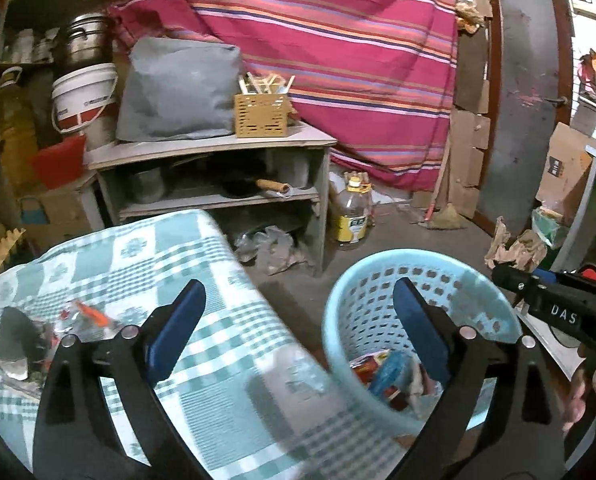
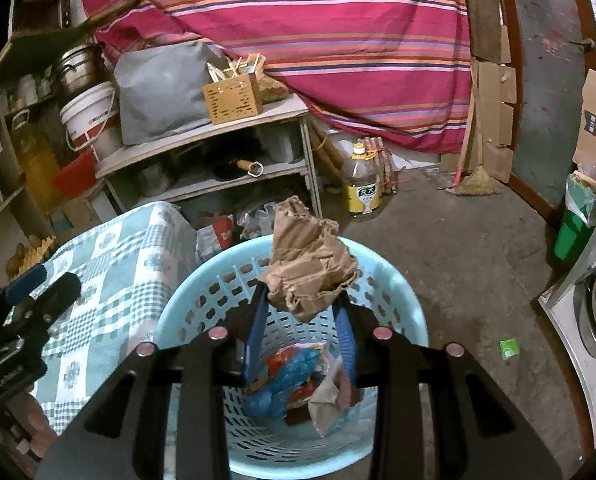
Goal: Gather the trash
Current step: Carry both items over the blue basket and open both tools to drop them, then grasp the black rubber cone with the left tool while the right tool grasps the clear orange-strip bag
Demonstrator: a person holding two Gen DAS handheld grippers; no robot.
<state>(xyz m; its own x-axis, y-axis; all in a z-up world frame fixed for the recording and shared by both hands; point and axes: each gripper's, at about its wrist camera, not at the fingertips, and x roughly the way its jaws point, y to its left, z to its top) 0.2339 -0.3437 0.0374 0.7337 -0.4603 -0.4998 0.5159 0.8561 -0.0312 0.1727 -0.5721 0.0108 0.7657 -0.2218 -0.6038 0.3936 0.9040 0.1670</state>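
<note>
The striped cloth hangs across the back of the room, well behind the basket, which serves here as the landmark. The shelf unit stands behind the basket and to its left, with a grey cushion and a small wooden box on its top board. The bench under a checked cloth sits just left of the basket, its edge touching or almost touching the basket's rim. The basket is pale blue with slotted walls and stands on the concrete floor. An oil bottle stands on the floor behind the basket, to its right.

The right gripper hangs directly over the basket's open mouth, and its jaws are clamped on a crumpled brown paper bag, which sticks up above the fingertips and sits over the far rim. The left gripper is held left of the basket, over the bench edge, with its jaws spread wide and nothing between them.

Wrappers, blue, red and pale, lie on the basket's bottom. More foil and red scraps lie on the bench, well left of the basket. A small green scrap lies on the floor to the basket's right
</note>
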